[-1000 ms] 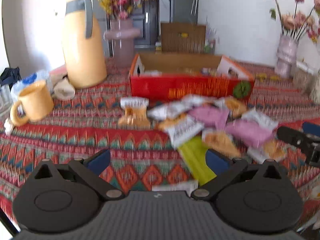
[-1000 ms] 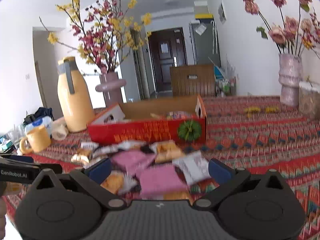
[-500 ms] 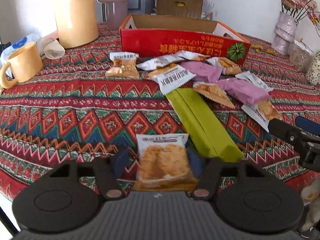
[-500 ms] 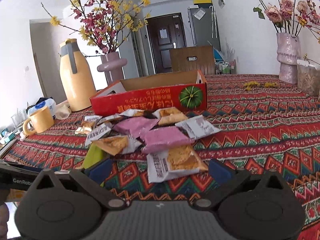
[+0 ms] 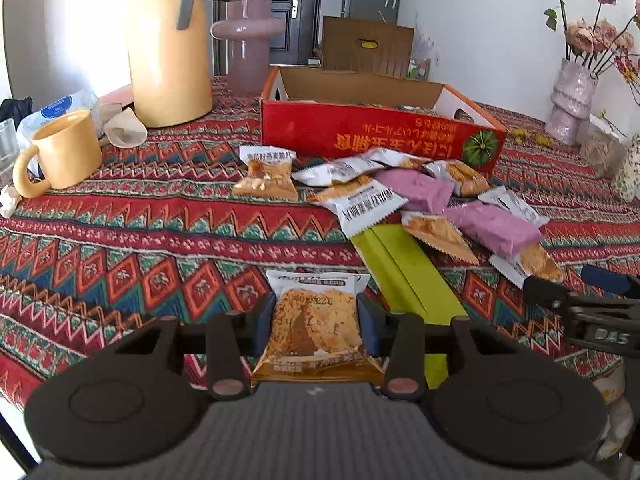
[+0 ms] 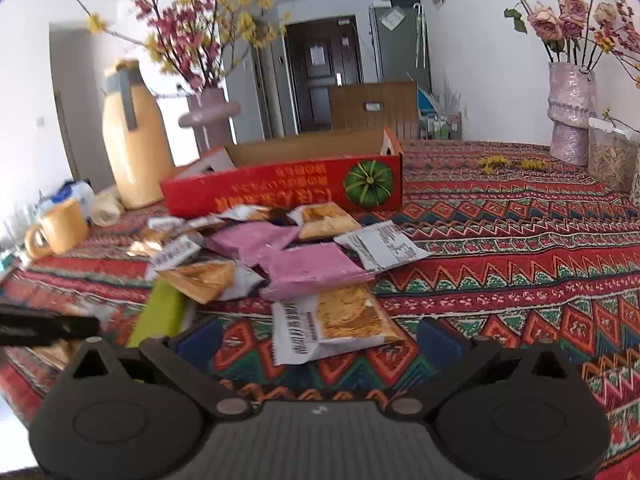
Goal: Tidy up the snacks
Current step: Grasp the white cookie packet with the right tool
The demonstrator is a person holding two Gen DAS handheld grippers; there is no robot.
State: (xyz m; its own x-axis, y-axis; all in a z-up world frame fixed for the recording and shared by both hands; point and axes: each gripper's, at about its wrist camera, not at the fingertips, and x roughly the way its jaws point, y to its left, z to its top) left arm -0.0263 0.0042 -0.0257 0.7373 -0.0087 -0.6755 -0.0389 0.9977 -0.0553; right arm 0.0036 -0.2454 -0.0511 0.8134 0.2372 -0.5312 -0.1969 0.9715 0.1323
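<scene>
The left claw (image 5: 316, 326) has just been closing and now grips a cracker packet (image 5: 314, 330) by its two long edges, blue pads pressed on either side. The packet's long axis runs straight ahead along the fingers, white printed end pointing away, gold end toward the camera. It lies flat on the counter (image 5: 120, 240). A green packet (image 5: 404, 276) lies just right of the claw, slanting away to the left. Farther ahead sits the snack pile (image 5: 420, 200), and beyond it the red box (image 5: 376, 136).

The right claw (image 6: 316, 340) stands released, wide apart, with another cracker packet (image 6: 336, 324) lying between its pads, untouched, long axis crosswise.
</scene>
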